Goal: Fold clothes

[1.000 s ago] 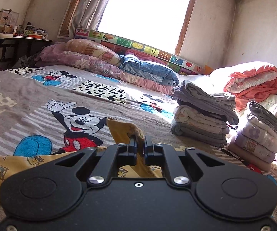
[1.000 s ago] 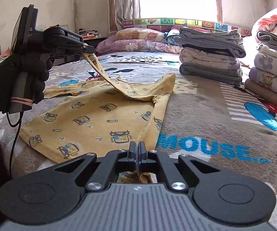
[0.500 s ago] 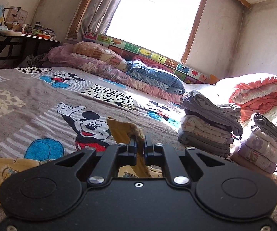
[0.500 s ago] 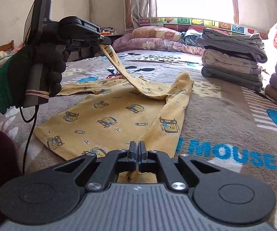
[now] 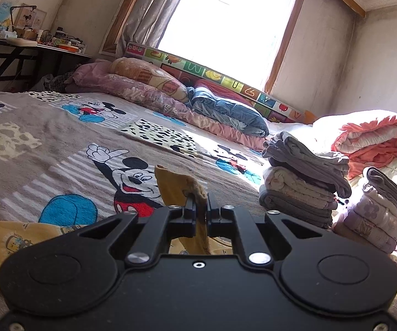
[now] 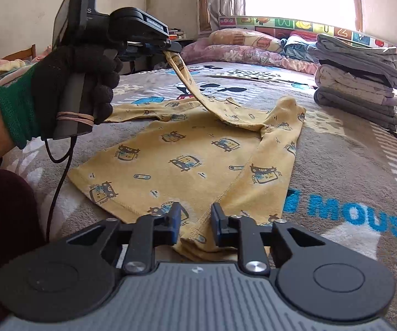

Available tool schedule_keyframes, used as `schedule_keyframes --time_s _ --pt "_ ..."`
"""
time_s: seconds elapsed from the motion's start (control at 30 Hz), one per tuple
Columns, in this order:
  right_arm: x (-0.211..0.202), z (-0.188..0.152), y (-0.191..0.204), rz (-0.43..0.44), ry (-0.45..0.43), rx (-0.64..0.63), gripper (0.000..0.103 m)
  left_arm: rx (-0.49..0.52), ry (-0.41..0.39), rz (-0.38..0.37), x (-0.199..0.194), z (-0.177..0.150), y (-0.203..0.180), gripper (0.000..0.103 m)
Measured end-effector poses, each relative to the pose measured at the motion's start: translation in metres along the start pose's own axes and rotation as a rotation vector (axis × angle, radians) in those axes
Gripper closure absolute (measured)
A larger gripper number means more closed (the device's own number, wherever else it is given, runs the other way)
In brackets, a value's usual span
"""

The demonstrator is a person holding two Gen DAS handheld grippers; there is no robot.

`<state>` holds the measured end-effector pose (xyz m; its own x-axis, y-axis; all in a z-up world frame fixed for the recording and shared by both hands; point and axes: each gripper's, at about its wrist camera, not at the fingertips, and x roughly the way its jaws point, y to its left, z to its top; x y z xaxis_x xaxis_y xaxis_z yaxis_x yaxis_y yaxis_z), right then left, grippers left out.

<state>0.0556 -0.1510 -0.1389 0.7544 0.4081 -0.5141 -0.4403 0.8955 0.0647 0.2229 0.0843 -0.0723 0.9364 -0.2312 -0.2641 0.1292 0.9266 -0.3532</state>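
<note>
A yellow printed shirt (image 6: 198, 160) lies partly folded on the Mickey Mouse blanket (image 6: 336, 165). My left gripper (image 5: 200, 201), seen from the side in the right wrist view as the left gripper (image 6: 172, 47) in a gloved hand (image 6: 82, 82), is shut on a shirt sleeve (image 6: 190, 82) and holds it lifted above the bed. The same yellow sleeve (image 5: 176, 184) sticks up between its fingers. My right gripper (image 6: 195, 222) is low at the shirt's near hem; its jaws are opening, with the hem lying between them and the pads off the cloth.
Folded clothes stand in a stack (image 6: 358, 80) at the right, with a second pile (image 5: 380, 209) beside it. Pillows (image 5: 148, 82) and a rolled orange quilt (image 5: 372, 138) lie at the bed's far side. A cluttered desk (image 5: 33, 44) stands at the far left.
My right gripper has opened and let go of the hem, which it held shut before, and it has shifted left. The left gripper still holds the sleeve up.
</note>
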Motion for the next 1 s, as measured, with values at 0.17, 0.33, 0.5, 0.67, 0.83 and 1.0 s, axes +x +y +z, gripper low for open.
schedule_keyframes --time_s 0.17,0.33,0.5,0.67,0.83,1.0 --pt "-0.028 -0.013 0.005 -0.108 -0.008 -0.110 0.058 -0.020 0.001 -0.001 -0.001 0.000 0.003 0.096" --pt "-0.028 -0.012 0.013 -0.153 -0.061 -0.211 0.059 -0.039 0.002 0.001 -0.002 0.001 0.007 0.096" --pt "-0.012 -0.018 0.005 -0.030 0.037 -0.127 0.055 -0.043 0.016 0.002 0.000 -0.001 0.007 0.096" --pt "-0.027 -0.015 0.018 -0.086 -0.045 -0.208 0.054 -0.046 0.030 0.002 0.001 -0.002 0.008 0.096" --pt "-0.013 -0.016 0.022 -0.118 -0.007 -0.261 0.061 -0.050 0.035 0.002 0.001 -0.003 0.009 0.096" --pt "-0.011 -0.018 0.026 -0.137 0.006 -0.295 0.068 -0.057 0.036 0.005 0.002 -0.002 0.010 0.096"
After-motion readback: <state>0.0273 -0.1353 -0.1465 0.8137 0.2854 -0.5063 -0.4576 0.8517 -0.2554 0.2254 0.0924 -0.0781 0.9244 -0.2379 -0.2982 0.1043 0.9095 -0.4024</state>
